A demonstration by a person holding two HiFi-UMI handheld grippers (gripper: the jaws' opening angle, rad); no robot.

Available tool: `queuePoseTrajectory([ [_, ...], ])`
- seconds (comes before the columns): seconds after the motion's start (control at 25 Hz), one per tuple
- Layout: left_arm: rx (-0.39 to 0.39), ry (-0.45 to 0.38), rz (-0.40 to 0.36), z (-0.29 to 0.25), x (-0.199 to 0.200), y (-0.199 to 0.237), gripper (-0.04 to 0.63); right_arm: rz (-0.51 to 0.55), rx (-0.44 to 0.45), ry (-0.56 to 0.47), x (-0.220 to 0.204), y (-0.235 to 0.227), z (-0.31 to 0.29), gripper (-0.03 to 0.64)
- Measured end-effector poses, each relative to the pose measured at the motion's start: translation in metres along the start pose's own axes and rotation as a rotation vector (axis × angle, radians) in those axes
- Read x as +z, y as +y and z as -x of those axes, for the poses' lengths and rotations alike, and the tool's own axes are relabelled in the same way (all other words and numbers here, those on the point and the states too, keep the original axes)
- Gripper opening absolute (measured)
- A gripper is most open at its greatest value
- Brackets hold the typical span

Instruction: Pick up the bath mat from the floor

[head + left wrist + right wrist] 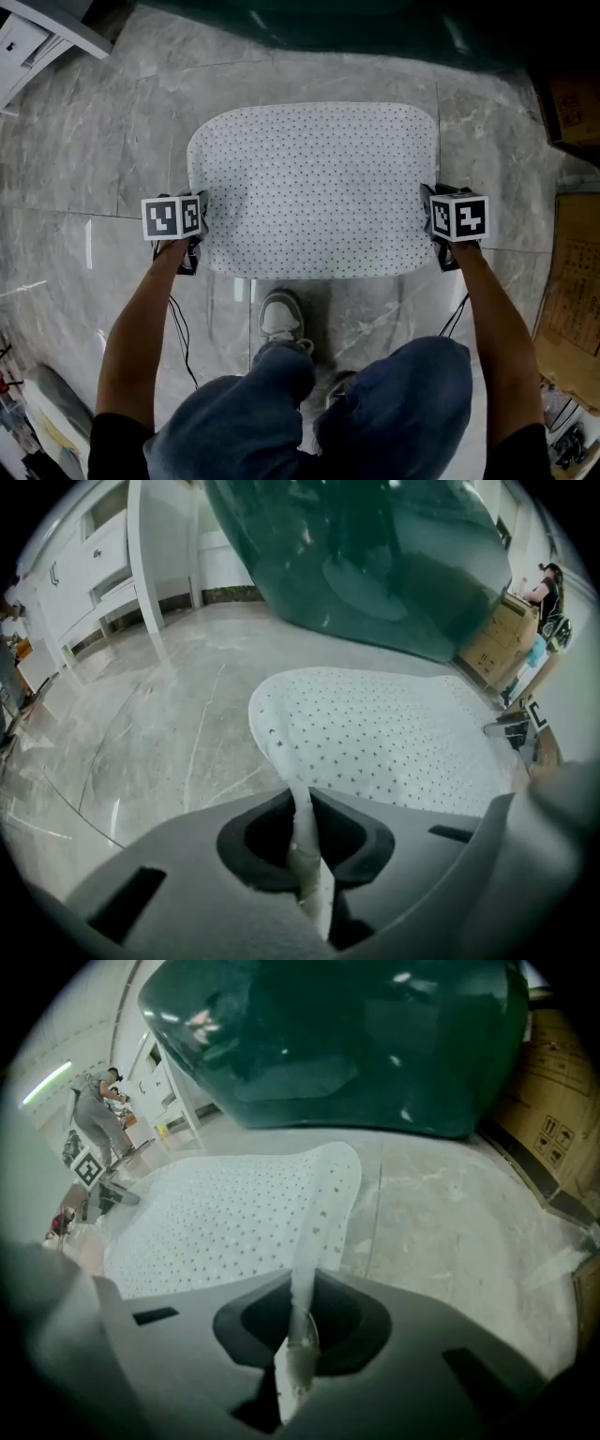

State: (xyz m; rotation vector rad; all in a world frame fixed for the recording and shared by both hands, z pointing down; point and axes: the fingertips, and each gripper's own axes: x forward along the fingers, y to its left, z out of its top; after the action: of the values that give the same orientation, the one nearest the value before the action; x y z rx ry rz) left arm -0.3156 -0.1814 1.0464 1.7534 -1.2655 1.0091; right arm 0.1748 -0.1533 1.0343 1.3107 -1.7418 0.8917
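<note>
The grey, veined marble-tile floor (84, 159) fills most of the head view. At its far side stands a big, dark green, glossy rounded tub-like body (375, 564). Just in front of that lies the white, rounded-rectangle rubber bath mat (314, 187), dotted all over with small holes. It is spread on the floor between the person's two outstretched arms. Brown cardboard boxes (574, 103) are stacked along the right edge of the floor.

The left tool (305, 836) has its jaws closed tight on the mat's left edge, and a thin strip of white rubber is pinched upright between the dark pads. The right tool (300, 1321) is clamped the same way on the mat's right edge, which curls up off the floor into its jaws.

A grey-and-white sneaker (280, 317) rests on the tiles just beside the mat's near edge.
</note>
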Motion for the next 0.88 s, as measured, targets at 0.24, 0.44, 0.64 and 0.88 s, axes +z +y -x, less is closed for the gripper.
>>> queuePoseTrajectory([
  [0.24,-0.036,-0.022,0.03,0.018,0.012,-0.008,0.029,-0.03,0.014,-0.021,0.009,0.005,0.013,0.025],
  [0.44,-0.062,-0.05,0.028,0.048,0.025,-0.018,0.028,-0.015,0.038,-0.018,0.021,0.019,0.035,0.025],
  [0.64,-0.086,-0.067,0.074,0.077,0.036,-0.033,0.028,-0.03,0.048,-0.016,0.034,0.034,0.065,0.025],
  [0.88,-0.114,-0.068,0.048,0.12,0.069,-0.052,0.028,-0.033,0.083,-0.015,0.064,0.053,0.109,0.025],
])
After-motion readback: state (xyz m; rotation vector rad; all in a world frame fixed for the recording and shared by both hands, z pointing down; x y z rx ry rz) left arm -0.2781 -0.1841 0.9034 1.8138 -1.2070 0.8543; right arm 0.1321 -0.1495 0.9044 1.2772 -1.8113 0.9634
